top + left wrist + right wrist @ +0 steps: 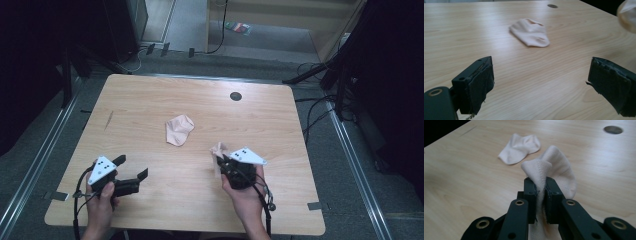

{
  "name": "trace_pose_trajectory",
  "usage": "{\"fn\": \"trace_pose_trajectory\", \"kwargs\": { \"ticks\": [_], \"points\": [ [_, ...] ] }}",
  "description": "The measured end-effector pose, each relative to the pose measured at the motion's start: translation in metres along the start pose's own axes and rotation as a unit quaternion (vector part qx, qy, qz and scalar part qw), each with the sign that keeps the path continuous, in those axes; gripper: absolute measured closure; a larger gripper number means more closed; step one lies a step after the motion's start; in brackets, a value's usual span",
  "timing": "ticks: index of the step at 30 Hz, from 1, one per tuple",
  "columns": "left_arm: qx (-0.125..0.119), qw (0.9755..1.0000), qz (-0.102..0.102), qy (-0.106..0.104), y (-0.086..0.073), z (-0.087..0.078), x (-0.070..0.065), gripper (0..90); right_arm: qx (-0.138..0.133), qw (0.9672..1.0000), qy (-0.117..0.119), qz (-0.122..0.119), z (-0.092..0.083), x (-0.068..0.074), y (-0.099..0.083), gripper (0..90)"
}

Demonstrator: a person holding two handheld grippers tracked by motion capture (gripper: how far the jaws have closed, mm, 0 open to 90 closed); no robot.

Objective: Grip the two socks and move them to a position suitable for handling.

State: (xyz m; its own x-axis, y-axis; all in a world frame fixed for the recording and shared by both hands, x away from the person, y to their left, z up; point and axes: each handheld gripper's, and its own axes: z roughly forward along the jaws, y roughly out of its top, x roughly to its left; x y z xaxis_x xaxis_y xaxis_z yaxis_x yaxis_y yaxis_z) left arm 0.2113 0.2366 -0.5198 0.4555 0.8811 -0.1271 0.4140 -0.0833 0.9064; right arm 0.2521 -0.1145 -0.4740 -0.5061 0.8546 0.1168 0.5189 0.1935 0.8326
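Two pale pink socks are on hand. One sock (pixel 178 129) (pixel 531 32) (pixel 520 148) lies flat near the middle of the wooden table (pixel 150 95). My right gripper (pixel 221 159) (pixel 540 188) is shut on the other sock (pixel 218 150) (pixel 554 167), whose fabric bulges up between and beyond the jaws, lifted off the table at the front right. My left gripper (pixel 132 168) (pixel 540 77) stands open at the front left with nothing between its fingers, pointing toward the lying sock. A blurred bit of the held sock (pixel 627 15) shows at the left gripper view's right edge.
A dark round hole (pixel 235 96) (pixel 613 129) (pixel 552 6) sits in the table's far part. Cables and dark stands (pixel 335 75) lie on the floor right of the table. A thin mark (pixel 108 120) shows on the table's left side.
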Motion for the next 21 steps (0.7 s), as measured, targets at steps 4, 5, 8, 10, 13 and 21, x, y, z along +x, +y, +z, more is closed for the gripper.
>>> {"fn": "trace_pose_trajectory", "kwargs": {
  "ticks": [4, 5, 8, 10, 13, 21],
  "points": [
    [0.003, 0.9992, 0.01, -0.038, -0.001, 0.008, -0.022, 6.7, 0.025, 0.9993, 0.024, -0.012, 0.009, 0.025, -0.014, 82.6],
    [0.003, 0.9989, 0.008, -0.046, -0.002, 0.009, -0.027, 6.7, 0.031, 0.999, 0.031, -0.012, 0.012, 0.031, -0.017, 82.6],
    [0.002, 0.9971, 0.0, -0.077, -0.008, 0.012, -0.039, 6.7, 0.044, 0.9979, 0.047, -0.006, 0.019, 0.044, -0.025, 82.5],
    [0.01, 0.9953, -0.001, -0.096, -0.013, 0.016, -0.047, 6.7, 0.049, 0.9974, 0.053, -0.003, 0.024, 0.051, -0.03, 82.5],
    [0.022, 0.9926, 0.007, -0.119, -0.017, 0.021, -0.055, 6.7, 0.057, 0.9969, 0.054, -0.01, 0.031, 0.06, -0.036, 82.5],
    [0.033, 0.992, 0.002, -0.121, -0.022, 0.029, -0.051, 6.7, 0.039, 0.9951, 0.084, 0.034, 0.041, 0.051, -0.036, 46.6]
  ]
}}
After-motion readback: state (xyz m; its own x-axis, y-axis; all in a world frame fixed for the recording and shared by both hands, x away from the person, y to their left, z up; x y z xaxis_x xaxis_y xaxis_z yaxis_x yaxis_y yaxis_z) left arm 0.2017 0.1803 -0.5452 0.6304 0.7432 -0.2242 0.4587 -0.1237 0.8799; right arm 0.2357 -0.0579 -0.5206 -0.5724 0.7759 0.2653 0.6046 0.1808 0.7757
